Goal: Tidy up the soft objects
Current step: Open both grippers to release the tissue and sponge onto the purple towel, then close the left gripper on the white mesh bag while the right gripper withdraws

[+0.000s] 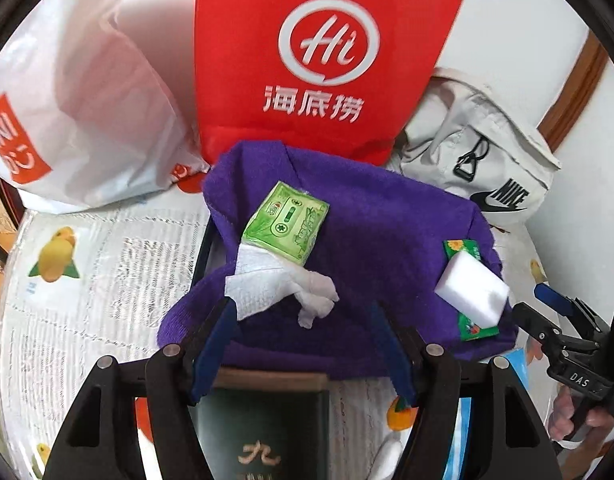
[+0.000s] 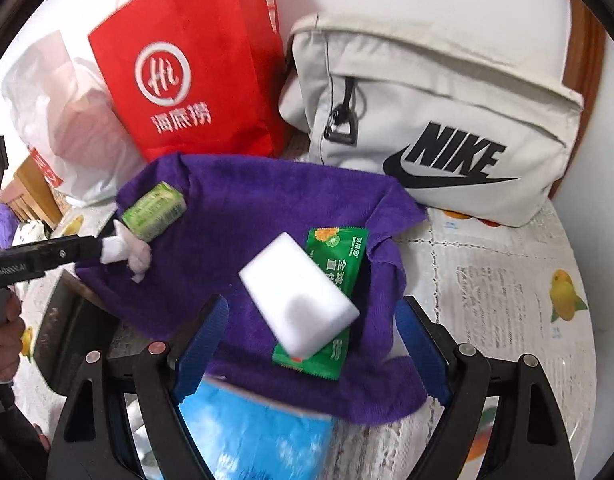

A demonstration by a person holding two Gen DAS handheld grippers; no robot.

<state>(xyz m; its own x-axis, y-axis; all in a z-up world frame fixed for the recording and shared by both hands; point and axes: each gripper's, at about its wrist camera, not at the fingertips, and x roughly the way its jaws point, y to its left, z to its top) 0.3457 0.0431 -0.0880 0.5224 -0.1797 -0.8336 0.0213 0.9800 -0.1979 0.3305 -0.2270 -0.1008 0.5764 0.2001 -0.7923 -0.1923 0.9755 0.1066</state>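
We see purple towel point(image 2: 243, 208) loaded: sponge point(image 2: 299, 300), tissue pack point(image 1: 285, 222), snack packet point(image 2: 339, 264). Left claw point(image 1: 303, 344), right claw point(image 2: 315, 344) wide, empty. Bundling remains.

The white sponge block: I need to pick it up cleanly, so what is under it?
The white sponge block lies across a green snack packet on the purple towel. The packet's middle is covered, so its print there is hidden.

a fuzzy, matt purple cloth point(image 2: 267, 208) is seen mid-frame; on it a smooth white foam block point(image 2: 299, 300) and a glossy green plastic wrapper point(image 2: 343, 252); crumpled white tissue point(image 1: 283, 284) is shown.
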